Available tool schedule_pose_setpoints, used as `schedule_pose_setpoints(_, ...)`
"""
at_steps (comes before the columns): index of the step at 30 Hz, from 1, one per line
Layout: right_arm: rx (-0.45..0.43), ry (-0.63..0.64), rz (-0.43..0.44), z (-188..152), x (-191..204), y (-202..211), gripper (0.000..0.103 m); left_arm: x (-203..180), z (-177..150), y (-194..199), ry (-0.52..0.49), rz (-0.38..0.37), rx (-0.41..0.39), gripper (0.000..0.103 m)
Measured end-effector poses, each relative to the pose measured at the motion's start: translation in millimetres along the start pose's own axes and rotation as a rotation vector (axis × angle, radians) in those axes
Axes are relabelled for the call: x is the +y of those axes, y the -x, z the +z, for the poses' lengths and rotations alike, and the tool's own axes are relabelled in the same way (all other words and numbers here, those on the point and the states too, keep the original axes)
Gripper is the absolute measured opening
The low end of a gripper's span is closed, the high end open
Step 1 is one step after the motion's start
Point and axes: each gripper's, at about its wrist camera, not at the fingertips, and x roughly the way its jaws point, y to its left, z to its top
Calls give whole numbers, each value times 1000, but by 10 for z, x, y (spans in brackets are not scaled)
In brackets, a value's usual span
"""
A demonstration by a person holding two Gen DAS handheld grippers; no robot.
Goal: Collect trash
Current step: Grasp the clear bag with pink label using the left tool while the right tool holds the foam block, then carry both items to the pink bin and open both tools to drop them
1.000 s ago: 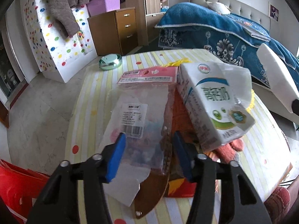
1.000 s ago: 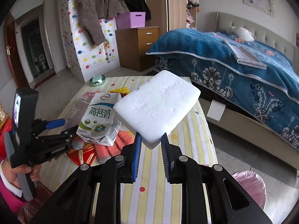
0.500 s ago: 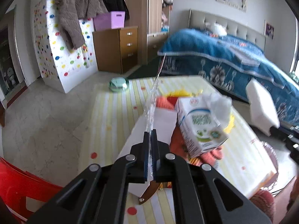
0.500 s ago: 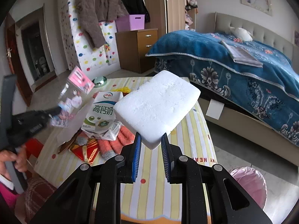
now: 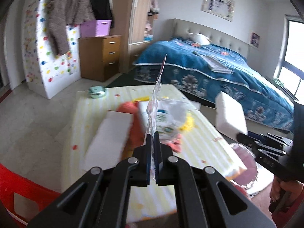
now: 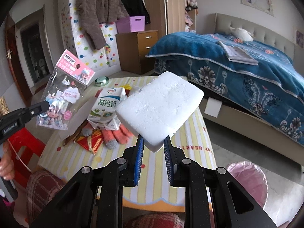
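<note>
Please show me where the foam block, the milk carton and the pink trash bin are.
foam block (image 6: 159, 112), right wrist view, middle of top face.
milk carton (image 6: 106, 104), right wrist view, printed front.
pink trash bin (image 6: 247, 178), right wrist view, bag lining.

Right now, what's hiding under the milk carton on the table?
Orange gloves with grey fingertips poke out from under the milk carton, beside a red packet. The carton covers their upper parts and whatever else lies beneath.

The right half of the surface (image 6: 191, 133) lies bare to its right edge. The left half is crowded: milk carton (image 6: 107, 110), orange gloves (image 6: 117, 135), red packet (image 6: 89, 141), white box (image 5: 112, 133). Off the near right corner the pink bin (image 6: 247, 178) stands open-topped on the floor.
</note>
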Motion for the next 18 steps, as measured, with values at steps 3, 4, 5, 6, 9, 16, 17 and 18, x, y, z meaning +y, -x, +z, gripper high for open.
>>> schedule_pose_setpoints(3,0,-10,-21,-64,-73,87,23,-256,-44,-20,-32,-54,-2,1)
schedule_pose_setpoints(4,0,-14,-29,-85,-101,118,23,-352,-57,-29,-44,-73,-3,1)
schedule_pose_setpoints(5,-1,-22,-43,-117,-160,169,23,-435,-68,-28,-53,-88,-5,1)
schedule_pose_setpoints(6,-1,-25,-51,-138,-186,194,23,-515,-73,-38,-64,-103,-6,1)
schedule_pose_setpoints(9,1,-44,-93,-224,-354,294,23,-787,-100,-110,-99,-159,-1,1)
schedule_pose_setpoints(16,24,-114,-191,-476,-796,486,23,-1442,-189,-394,-179,-283,44,1)
schedule_pose_setpoints(17,32,-131,-212,-544,-887,514,23,-1529,-199,-432,-190,-295,51,1)
schedule_pose_setpoints(18,35,-138,-221,-576,-936,526,23,-1611,-212,-473,-202,-308,58,1)
